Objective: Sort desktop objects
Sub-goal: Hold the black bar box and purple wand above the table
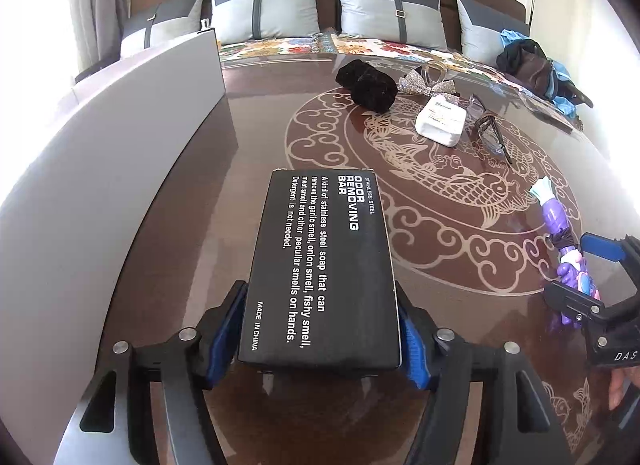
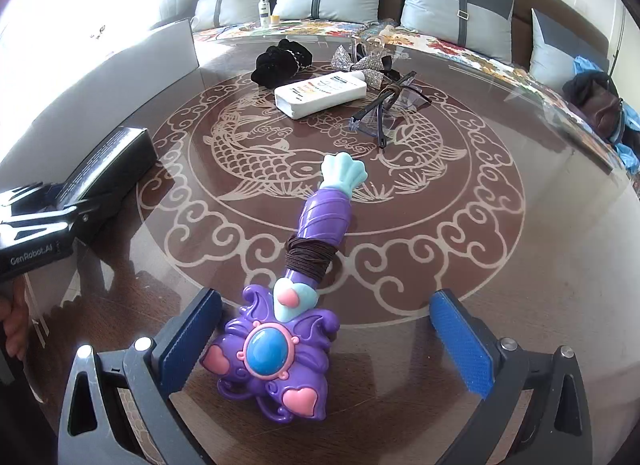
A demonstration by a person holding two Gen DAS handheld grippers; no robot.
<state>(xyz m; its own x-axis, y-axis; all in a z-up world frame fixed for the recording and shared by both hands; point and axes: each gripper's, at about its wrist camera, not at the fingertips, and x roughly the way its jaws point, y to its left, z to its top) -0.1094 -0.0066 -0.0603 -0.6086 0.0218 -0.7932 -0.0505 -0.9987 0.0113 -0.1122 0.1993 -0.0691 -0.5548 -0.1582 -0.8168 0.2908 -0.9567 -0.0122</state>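
Black soap box (image 1: 320, 265), rigid card, likely light, smooth-sided, sits at table's (image 1: 260, 113) 9 o'clock edge, long sides clamped in the left gripper (image 1: 322, 339); right gripper (image 2: 326, 345) gapes wide around the purple toy wand (image 2: 288, 317), unpinched.

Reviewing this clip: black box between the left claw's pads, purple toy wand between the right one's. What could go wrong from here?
1. The left claw grips only the near end of the black box; its long free end could sag or twist out.
2. The right claw is open, and the purple wand lies askew against one pad; closing might push it aside.
3. The glass tabletop looks slick, so nudged items may slide.
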